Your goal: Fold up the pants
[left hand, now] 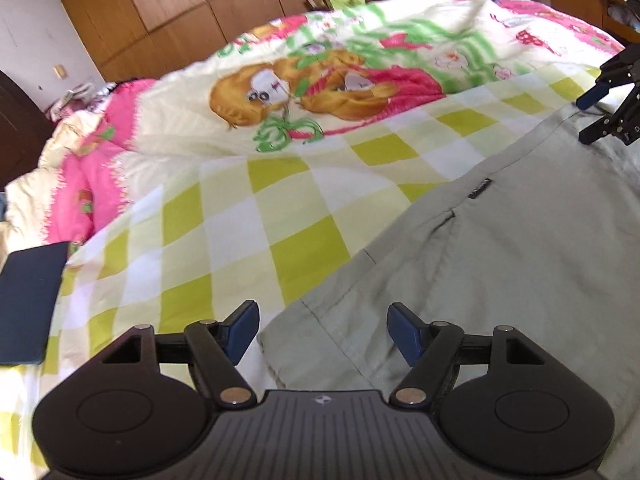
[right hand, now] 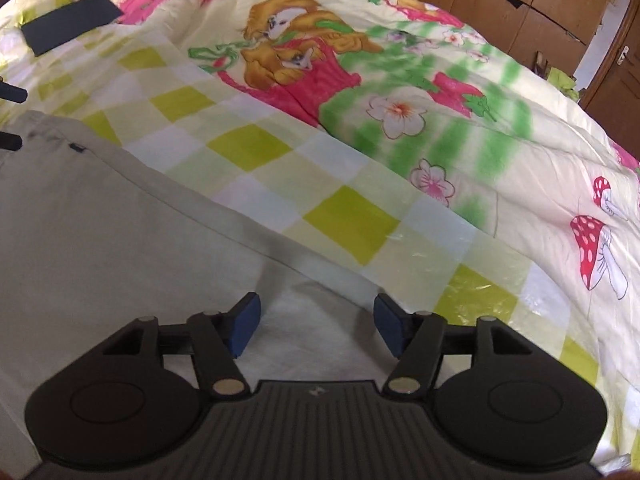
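Pale grey-green pants (left hand: pixel 500 264) lie flat on the bed's checked quilt. In the left wrist view my left gripper (left hand: pixel 323 330) is open, its blue pads either side of one end's corner, holding nothing. My right gripper (left hand: pixel 596 118) shows at the far right over the pants' other end, jaws apart. In the right wrist view the pants (right hand: pixel 100 232) spread to the left; my right gripper (right hand: pixel 316 326) is open above their near edge and empty. The left gripper's fingertips (right hand: pixel 12 96) poke in at the left edge.
The quilt (right hand: pixel 360 220) has yellow-green checks and a cartoon print (left hand: pixel 304 92). A dark flat rectangle (left hand: pixel 28 304) lies on the bed's left, also in the right wrist view (right hand: pixel 72 24). Wooden wardrobes (left hand: pixel 200 4) stand behind.
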`<state>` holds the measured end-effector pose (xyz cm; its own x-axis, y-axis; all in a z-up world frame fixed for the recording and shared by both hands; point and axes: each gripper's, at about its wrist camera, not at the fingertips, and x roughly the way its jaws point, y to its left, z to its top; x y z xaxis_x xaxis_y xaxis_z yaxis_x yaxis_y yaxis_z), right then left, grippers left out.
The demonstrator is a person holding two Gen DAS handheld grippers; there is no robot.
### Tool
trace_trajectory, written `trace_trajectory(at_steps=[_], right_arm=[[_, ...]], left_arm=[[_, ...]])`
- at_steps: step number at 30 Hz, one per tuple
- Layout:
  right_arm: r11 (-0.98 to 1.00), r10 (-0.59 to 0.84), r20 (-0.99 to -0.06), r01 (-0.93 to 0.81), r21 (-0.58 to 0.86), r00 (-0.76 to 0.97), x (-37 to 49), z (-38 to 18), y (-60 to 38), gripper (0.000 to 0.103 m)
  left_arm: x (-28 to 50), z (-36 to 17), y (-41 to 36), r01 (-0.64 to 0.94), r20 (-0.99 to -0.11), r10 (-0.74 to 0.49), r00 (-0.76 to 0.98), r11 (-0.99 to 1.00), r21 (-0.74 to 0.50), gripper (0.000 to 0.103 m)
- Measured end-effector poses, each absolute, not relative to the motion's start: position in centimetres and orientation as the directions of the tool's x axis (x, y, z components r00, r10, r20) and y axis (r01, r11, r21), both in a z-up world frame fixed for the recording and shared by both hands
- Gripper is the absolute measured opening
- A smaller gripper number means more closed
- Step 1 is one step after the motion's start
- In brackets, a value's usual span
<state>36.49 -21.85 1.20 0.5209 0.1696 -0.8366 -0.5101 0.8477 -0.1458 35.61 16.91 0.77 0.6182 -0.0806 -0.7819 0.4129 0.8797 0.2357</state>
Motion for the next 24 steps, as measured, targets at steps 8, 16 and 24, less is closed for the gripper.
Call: trace_trajectory(at_steps=[8,16,24], right_arm=[[0.832,0.134,-0.876,-0.532,-0.154,0.464,39.3,0.8,-23.6,0.068],[0.846,0.183,-0.893,-0.529,-0.07,0.41,39.1,0.0,-23.4,0.035],[0.879,0.17,-0.873,-0.471,-0.076,0.458,37.9,1.3,-23.2,0.005]], left_arm=[[37.4,0.3,16.2,0.483,-0.819,-0.095,0.566,0.843,0.236,0.083],[39.0,-0.7,16.4,0.498,-0.876,-0.093,0.474,0.848,0.179,0.064],[38.3,-0.7,16.1,0.501,-0.861,-0.028,0.508,0.822,0.27,0.027]])
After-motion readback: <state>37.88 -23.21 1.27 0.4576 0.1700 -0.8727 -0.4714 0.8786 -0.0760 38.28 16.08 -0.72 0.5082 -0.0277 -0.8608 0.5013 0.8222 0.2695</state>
